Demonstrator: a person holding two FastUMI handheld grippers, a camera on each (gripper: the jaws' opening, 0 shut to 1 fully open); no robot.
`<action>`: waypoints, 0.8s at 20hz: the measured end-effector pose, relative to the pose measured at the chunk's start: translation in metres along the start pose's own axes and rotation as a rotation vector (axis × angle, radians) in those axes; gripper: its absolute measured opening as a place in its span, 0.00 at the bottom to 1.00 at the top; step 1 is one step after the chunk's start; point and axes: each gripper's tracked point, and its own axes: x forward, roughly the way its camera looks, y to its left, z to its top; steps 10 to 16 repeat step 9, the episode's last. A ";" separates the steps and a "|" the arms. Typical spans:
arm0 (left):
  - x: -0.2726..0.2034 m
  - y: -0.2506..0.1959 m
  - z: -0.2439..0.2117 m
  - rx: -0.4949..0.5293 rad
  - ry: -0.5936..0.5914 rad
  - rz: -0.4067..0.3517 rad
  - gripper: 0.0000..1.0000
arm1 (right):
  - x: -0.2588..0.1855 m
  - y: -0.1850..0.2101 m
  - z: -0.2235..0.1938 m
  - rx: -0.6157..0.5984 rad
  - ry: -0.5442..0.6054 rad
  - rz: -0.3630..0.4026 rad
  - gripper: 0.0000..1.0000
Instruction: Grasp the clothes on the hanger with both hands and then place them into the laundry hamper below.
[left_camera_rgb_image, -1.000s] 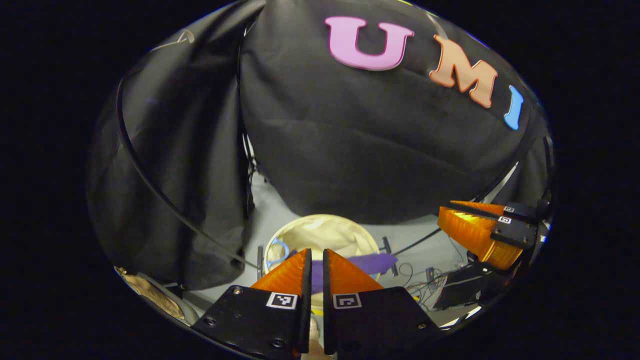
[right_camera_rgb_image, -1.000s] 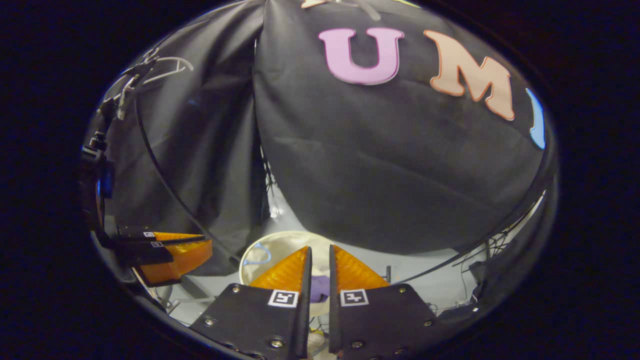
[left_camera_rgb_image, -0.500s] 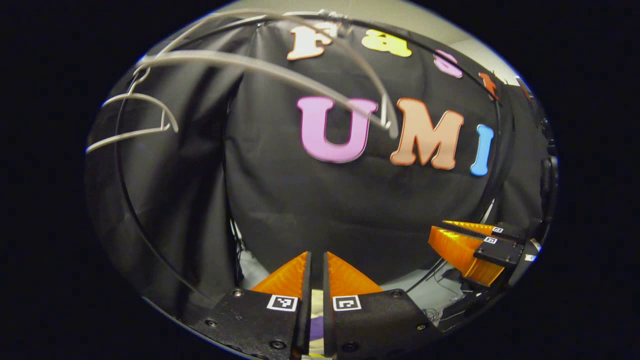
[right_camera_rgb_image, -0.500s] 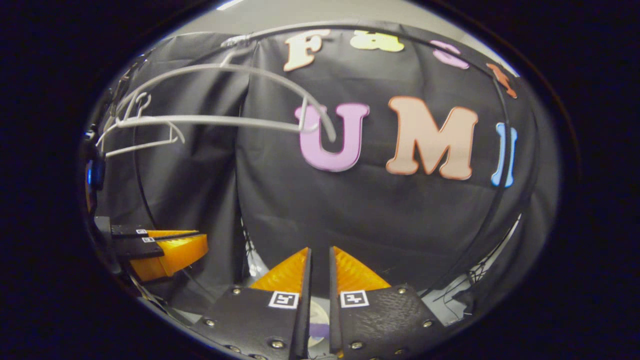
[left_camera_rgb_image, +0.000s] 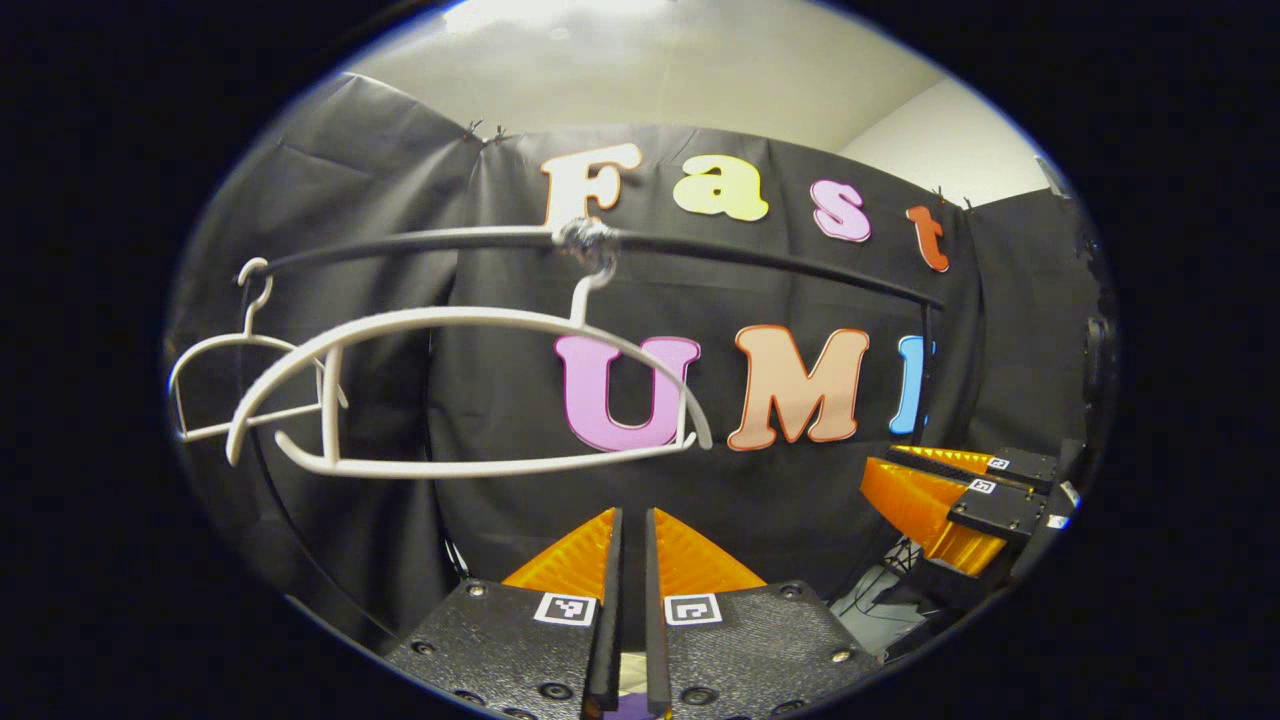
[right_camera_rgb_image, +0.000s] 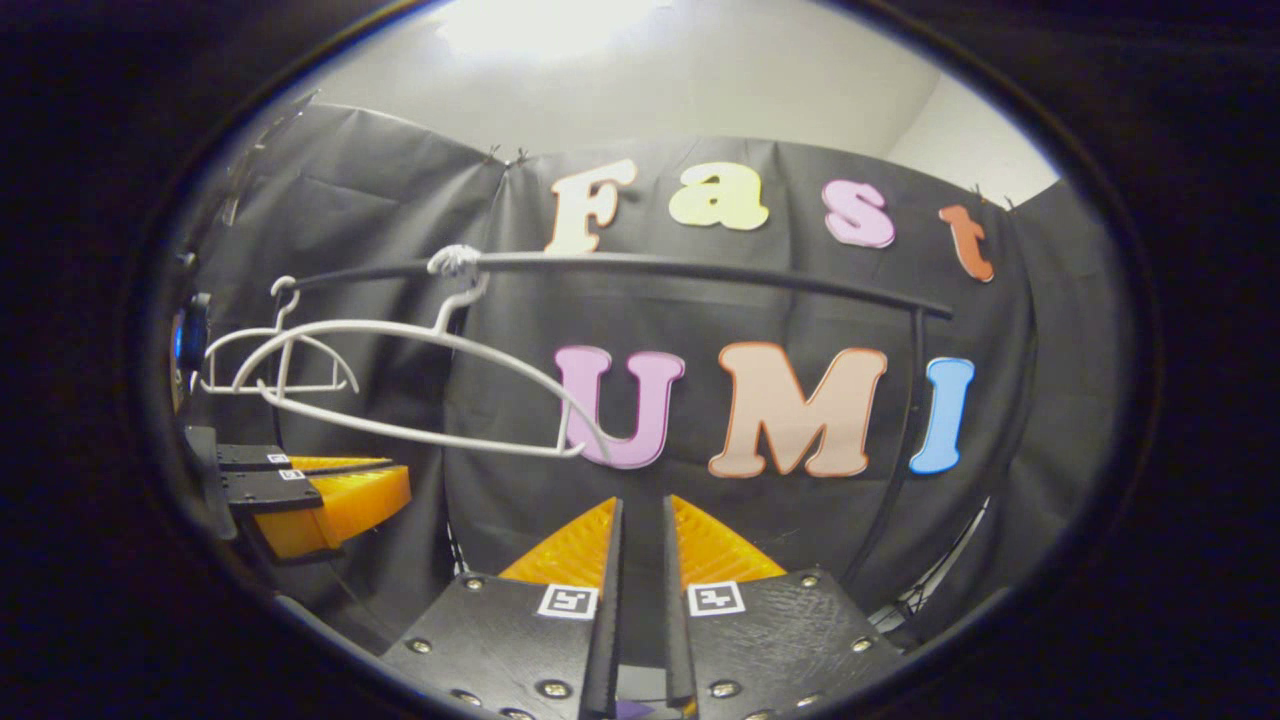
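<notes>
A bare white hanger (left_camera_rgb_image: 470, 318) hangs from the black rail (left_camera_rgb_image: 760, 262) with no garment on it; it also appears in the right gripper view as the hanger (right_camera_rgb_image: 400, 335) under the rail (right_camera_rgb_image: 700, 265). My left gripper (left_camera_rgb_image: 632, 512) is shut and empty, level below the hanger. My right gripper (right_camera_rgb_image: 640, 500) is likewise shut with nothing held. Each sees the other off to the side: the right gripper (left_camera_rgb_image: 885, 462) and the left gripper (right_camera_rgb_image: 395, 478). A purple sliver (left_camera_rgb_image: 628, 708) shows low between the left fingers' bases.
A second, smaller white hanger (left_camera_rgb_image: 215, 345) hangs bare at the rail's left end, seen too as the small hanger (right_camera_rgb_image: 250, 350). The rail's upright post (right_camera_rgb_image: 905, 440) stands at the right. Black cloth walls close in behind; a pale ceiling is above.
Both grippers have lifted and tilted up from the floor. The pale hamper with the purple garment in it has dropped out of sight, and the rail with bare hangers has come into sight.
</notes>
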 end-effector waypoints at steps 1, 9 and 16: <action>0.000 -0.005 0.006 0.012 -0.016 -0.007 0.11 | -0.006 -0.004 0.007 0.004 -0.016 -0.009 0.17; -0.020 -0.044 0.047 0.012 -0.110 -0.072 0.65 | -0.035 -0.026 0.041 0.021 -0.086 -0.033 0.65; -0.020 -0.044 0.047 0.012 -0.110 -0.072 0.65 | -0.035 -0.026 0.041 0.021 -0.086 -0.033 0.65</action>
